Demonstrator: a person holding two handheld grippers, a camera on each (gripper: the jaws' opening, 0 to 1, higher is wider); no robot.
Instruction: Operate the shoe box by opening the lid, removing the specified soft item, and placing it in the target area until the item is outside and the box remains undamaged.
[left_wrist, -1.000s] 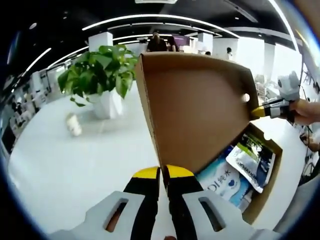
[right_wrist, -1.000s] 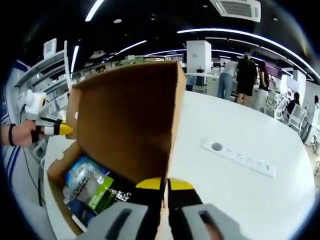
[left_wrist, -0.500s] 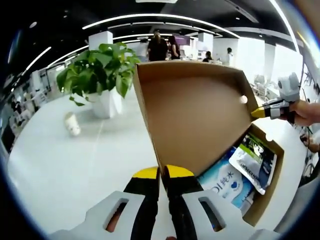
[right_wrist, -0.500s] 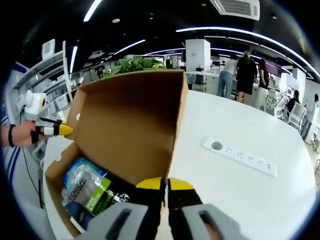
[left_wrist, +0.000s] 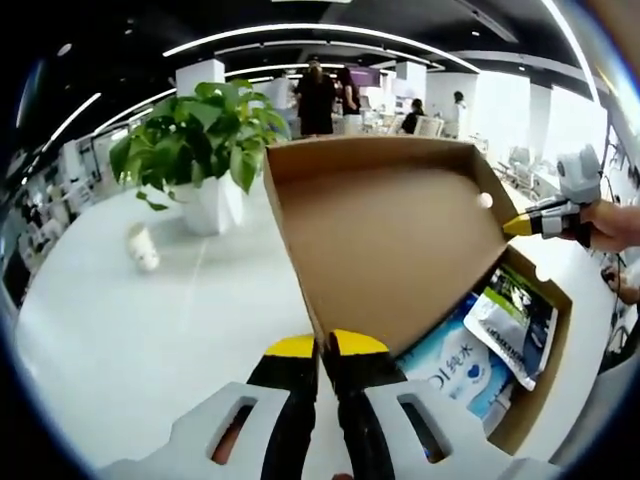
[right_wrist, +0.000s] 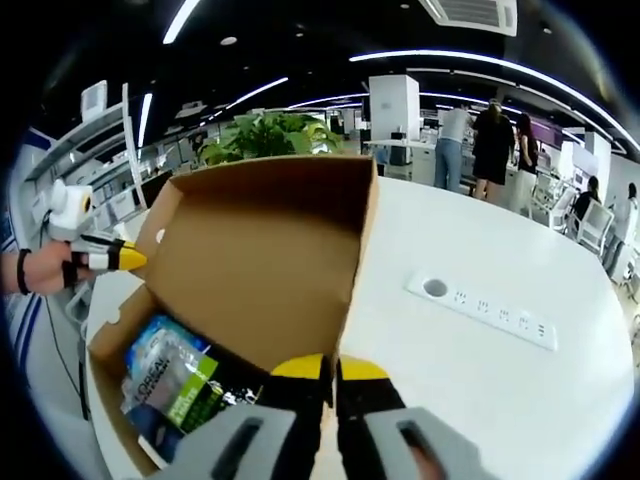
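My left gripper (left_wrist: 325, 345) has its jaws pressed together on one front corner of the lid (left_wrist: 385, 235), and my right gripper (right_wrist: 330, 368) pinches the other front corner the same way. The lid (right_wrist: 265, 265) stands raised and tipped back, its brown inside facing me. Each gripper reaches in low along the table (left_wrist: 150, 330), jaws pointing up at the lid edge; my right hand (left_wrist: 608, 222) shows at the far corner in the left gripper view, my left hand (right_wrist: 40, 268) in the right gripper view. The box (left_wrist: 545, 350) sits open on the white table, with soft packets (left_wrist: 470, 345) lying inside. A plant (left_wrist: 195, 135) stands beyond, and a power strip (right_wrist: 490, 312) lies to my right.
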